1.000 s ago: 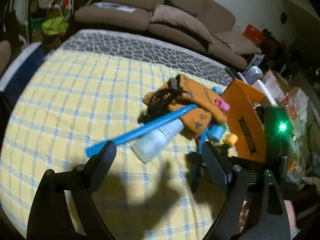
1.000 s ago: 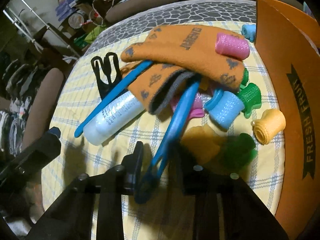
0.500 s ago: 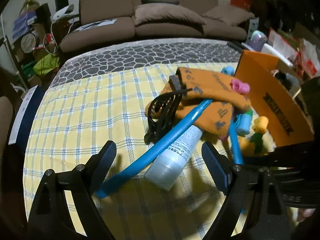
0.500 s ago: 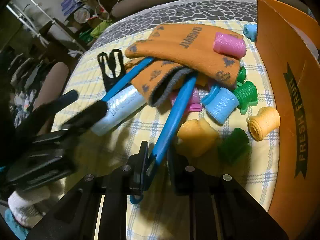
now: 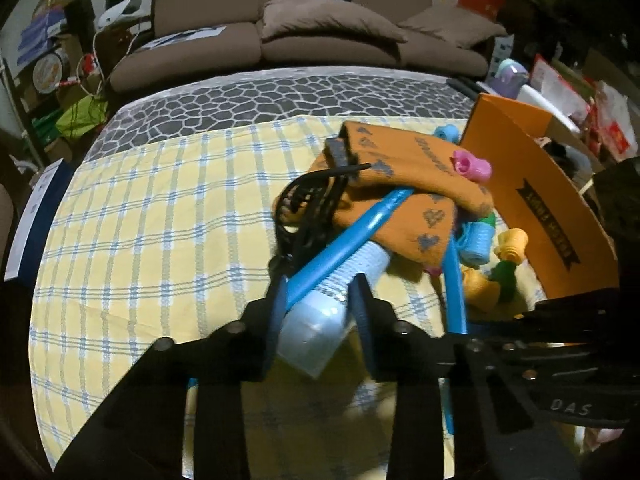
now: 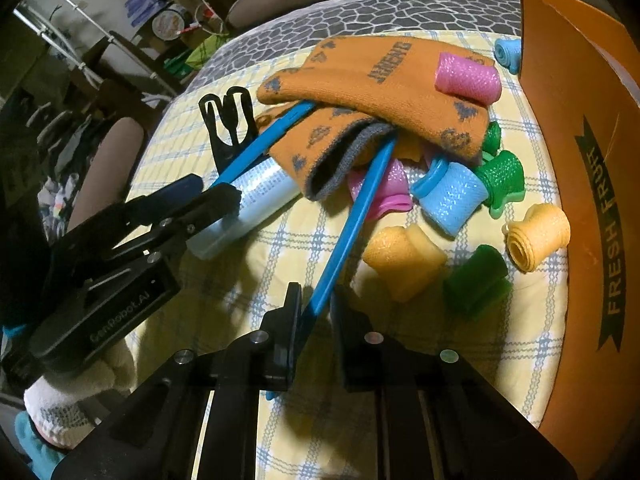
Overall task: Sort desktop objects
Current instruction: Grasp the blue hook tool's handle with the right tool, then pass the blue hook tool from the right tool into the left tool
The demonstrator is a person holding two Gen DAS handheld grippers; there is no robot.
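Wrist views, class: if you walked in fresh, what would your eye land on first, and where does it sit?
First, the heap on the yellow checked cloth: orange socks draped over blue sticks, with coloured hair rollers spilling towards the tall orange box at right. Next, the left gripper, just closed around the pale blue tube, and the right gripper pinching one blue stick near its lower end.

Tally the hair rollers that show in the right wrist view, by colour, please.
Pink rollers: 2
Blue rollers: 2
Green rollers: 3, one half under the sock
Yellow rollers: 2
Total: 9 in sight; the sock may hide more.
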